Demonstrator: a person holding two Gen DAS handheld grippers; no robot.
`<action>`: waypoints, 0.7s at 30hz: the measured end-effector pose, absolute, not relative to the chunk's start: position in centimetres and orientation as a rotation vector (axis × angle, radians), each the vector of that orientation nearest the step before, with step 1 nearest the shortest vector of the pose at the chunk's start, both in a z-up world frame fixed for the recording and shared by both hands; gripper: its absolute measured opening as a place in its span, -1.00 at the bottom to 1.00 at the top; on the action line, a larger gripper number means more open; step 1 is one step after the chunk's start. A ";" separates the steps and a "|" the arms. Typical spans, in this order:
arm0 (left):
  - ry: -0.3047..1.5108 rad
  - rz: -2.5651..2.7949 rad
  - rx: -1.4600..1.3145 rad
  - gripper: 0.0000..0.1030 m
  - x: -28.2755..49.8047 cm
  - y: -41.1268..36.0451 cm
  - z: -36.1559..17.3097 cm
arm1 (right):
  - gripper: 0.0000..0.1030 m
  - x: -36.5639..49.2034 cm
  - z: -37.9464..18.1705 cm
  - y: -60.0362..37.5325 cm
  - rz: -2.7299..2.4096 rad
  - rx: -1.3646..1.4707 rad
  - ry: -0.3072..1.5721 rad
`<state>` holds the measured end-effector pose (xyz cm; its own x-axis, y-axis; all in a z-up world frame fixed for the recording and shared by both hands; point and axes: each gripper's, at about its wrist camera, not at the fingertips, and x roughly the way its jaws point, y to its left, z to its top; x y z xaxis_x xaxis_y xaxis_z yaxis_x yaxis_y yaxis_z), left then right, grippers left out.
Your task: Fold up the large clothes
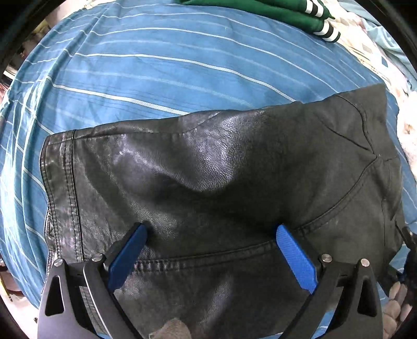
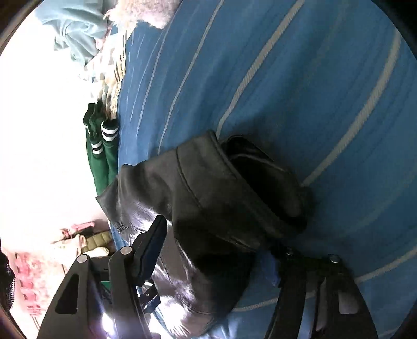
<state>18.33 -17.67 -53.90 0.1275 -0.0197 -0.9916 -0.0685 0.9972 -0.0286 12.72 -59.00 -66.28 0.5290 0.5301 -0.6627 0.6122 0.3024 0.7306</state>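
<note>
Lying folded on the bed [image 1: 156, 78] at lower centre, the jacket [image 1: 208, 169] sits beneath both released grippers, left [image 1: 211, 229] and right [image 2: 221, 240], whose spread fingers grasp nothing; stiff leather may spring open unless pressed.

— Where's the jacket [image 1: 221, 182] lying?

— On the bed cover [image 1: 156, 73], folded, near the edge closest to us. The left gripper [image 1: 212, 240] stands right over it, its fingers spread wide apart and touching the top layer.

— And the other one?

— The right gripper [image 2: 216, 250] sits at the jacket's end, jaws apart, with the folded bundle between them; one finger is hidden behind the folds, so I can't tell whether it touches.

— Anything else on the bed?

— A folded garment with banded cuffs [image 1: 286, 13] at the far edge, well apart from the jacket. Beyond it, a patterned blanket [image 1: 365, 52] and crumpled cloth [image 2: 75, 31].
</note>
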 end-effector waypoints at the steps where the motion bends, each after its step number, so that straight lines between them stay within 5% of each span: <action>1: 1.448 0.037 -0.069 1.00 18.9 -17.9 -53.9 | 0.33 12.4 -65.8 -58.8 -0.082 1.303 1.127; 8: 1.459 0.043 -0.034 1.00 21.0 -18.9 -54.0 | 0.36 12.6 -68.8 -59.8 -0.004 1.544 1.003; 13: 1.438 0.036 -0.046 1.00 20.7 -19.2 -55.0 | 0.37 16.5 -68.6 -58.3 0.047 1.446 1.016; 15: 1.427 0.036 -0.045 1.00 20.7 -19.3 -55.3 | -0.01 16.9 -68.1 -58.1 0.051 1.444 1.002; 16: 1.422 0.035 -0.042 1.00 20.2 -19.1 -55.7 | -0.54 16.7 -67.4 -58.0 0.064 1.432 0.988; 21: 1.434 0.033 -0.050 1.00 20.6 -19.1 -56.5 | -0.59 18.5 -60.9 -55.5 0.164 1.316 0.921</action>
